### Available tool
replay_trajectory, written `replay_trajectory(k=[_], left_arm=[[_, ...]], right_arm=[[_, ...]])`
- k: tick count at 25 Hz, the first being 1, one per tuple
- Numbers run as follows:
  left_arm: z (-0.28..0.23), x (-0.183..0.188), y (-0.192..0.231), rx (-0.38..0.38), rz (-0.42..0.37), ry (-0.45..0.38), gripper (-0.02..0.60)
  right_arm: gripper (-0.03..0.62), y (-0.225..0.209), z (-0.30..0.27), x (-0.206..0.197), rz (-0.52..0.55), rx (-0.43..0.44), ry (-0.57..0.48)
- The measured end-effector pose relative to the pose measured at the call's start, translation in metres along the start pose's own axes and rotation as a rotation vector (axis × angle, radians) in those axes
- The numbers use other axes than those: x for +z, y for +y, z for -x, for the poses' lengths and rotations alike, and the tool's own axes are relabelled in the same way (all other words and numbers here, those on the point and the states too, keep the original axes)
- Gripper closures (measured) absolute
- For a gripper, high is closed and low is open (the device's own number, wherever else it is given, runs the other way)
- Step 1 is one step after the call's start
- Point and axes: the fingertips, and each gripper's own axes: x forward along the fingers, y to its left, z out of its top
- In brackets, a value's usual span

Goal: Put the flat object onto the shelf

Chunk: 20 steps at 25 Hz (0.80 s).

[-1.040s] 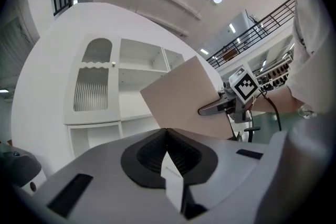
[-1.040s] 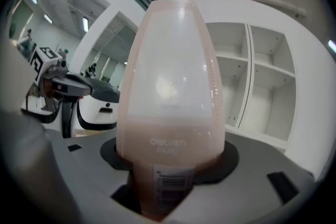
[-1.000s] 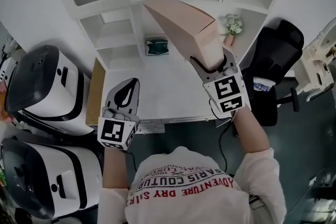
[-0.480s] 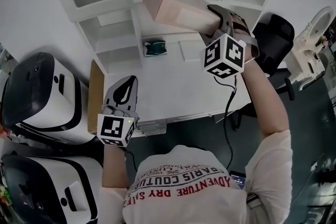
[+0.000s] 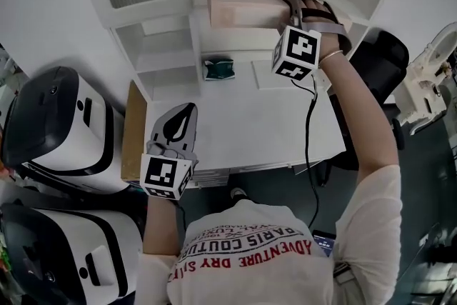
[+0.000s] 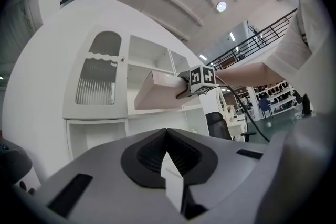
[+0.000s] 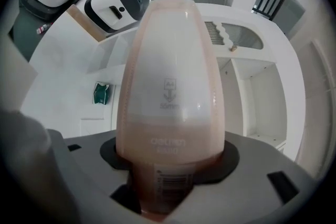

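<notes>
Up in the upper middle of the head view, the right gripper [image 5: 284, 5] has its jaws clamped on one end of the flat pink box [image 5: 239, 3]. The box lies about level, and its far end reaches into the open middle compartment of the white shelf unit [image 5: 157, 46]. Whether it touches the shelf board I cannot tell. The right gripper view shows the box [image 7: 170, 86] filling the gap between the jaws. At lower left, the left gripper [image 5: 184, 112] hangs over the white bench [image 5: 278, 118], jaws closed together with nothing in them. A small green packet [image 5: 216, 68] lies on the bench below the box.
</notes>
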Motion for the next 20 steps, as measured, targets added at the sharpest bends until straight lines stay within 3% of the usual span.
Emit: replay_trajectory(k=[15,20], left_arm=[[-0.059,-0.008,0.026,0.008,-0.063,0.02,0.568],[-0.071,-0.017,0.036,0.028,-0.039,0.03,0.568]], right_arm=[[0.263,0.028,-0.09,0.02,0.043,0.032,-0.05],[0.251,0.035,-0.12,0.024,0.036,0.042,-0.041]])
